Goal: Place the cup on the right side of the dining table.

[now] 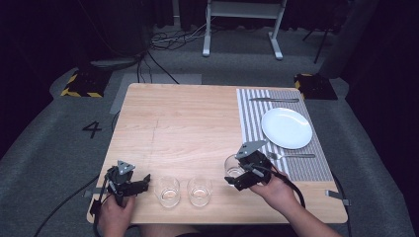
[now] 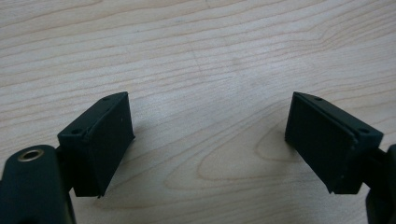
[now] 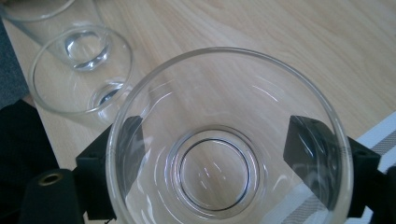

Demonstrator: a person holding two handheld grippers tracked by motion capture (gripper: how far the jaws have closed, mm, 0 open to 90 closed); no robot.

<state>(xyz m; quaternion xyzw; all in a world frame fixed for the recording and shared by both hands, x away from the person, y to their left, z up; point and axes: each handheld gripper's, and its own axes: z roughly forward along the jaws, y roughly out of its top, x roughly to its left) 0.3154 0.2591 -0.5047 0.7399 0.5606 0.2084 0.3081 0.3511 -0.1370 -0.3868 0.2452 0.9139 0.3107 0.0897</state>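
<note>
High view: I work at a wooden surface [image 1: 197,123], a gripper in each hand. My right gripper [image 1: 236,173] sits near the front edge, just left of the striped placemat [image 1: 252,118], its fingers [image 3: 317,154] set on either side of a clear glass tumbler [image 3: 224,149]; whether they press the glass I cannot tell. Two more tumblers stand along the front edge, one at the middle [image 1: 199,191] and one just left of it [image 1: 168,191]. My left gripper [image 1: 143,180] hovers at the front left corner, its fingers [image 2: 100,140] spread wide over bare wood, holding nothing. On the placement at the right side, a white plate [image 1: 287,128] lies between a knife [image 1: 274,100] toward the far edge and a fork [image 1: 291,156] on the near side.
</note>
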